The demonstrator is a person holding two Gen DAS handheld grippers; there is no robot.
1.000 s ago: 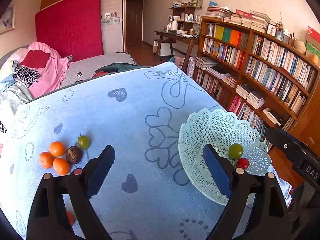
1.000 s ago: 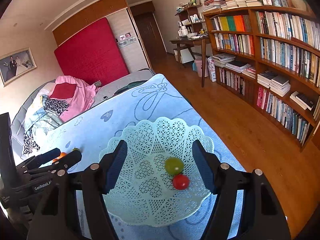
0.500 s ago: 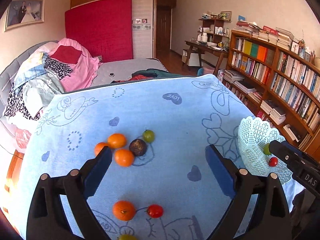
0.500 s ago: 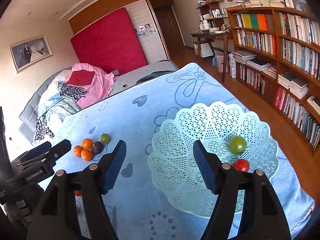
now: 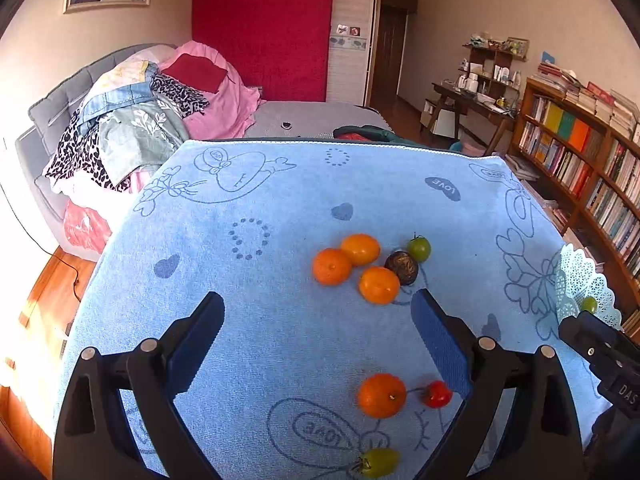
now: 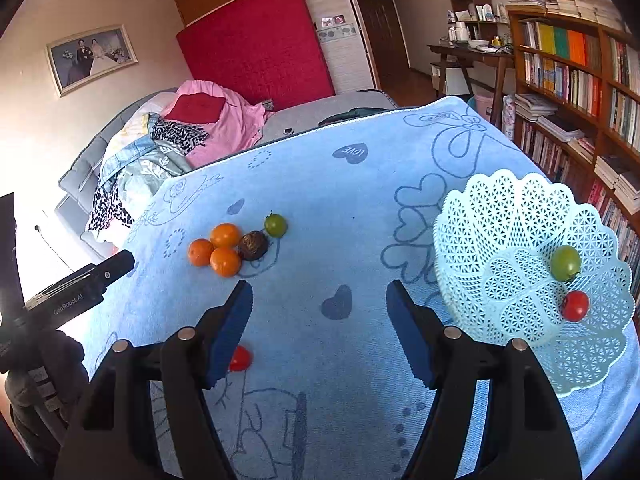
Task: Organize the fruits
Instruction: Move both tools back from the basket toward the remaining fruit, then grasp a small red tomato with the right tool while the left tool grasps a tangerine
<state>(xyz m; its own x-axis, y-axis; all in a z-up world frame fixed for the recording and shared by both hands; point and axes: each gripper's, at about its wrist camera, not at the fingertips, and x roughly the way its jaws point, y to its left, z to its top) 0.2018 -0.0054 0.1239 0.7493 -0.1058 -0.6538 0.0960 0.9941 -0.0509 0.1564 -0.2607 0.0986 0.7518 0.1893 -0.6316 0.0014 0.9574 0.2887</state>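
On the blue cloth a cluster lies: three oranges (image 5: 379, 285), a dark brown fruit (image 5: 401, 267) and a green tomato (image 5: 419, 248); the cluster also shows in the right wrist view (image 6: 225, 261). Nearer, an orange (image 5: 381, 395), a red tomato (image 5: 437, 394) and a yellow-green tomato (image 5: 379, 461) lie. My left gripper (image 5: 318, 322) is open and empty above the cloth. My right gripper (image 6: 320, 307) is open and empty, left of the white lattice basket (image 6: 520, 208), which holds a green tomato (image 6: 565, 263) and a red tomato (image 6: 575, 305).
The cloth's far edge borders a grey bed (image 5: 316, 118) with piled clothes (image 5: 152, 112). Bookshelves (image 6: 580, 80) and a wooden floor lie to the right of the table. The basket stands near the cloth's right edge.
Both grippers have swung left, away from the basket toward the loose fruit. The fruit cluster now sits closer to centre in both views. Both stay open.
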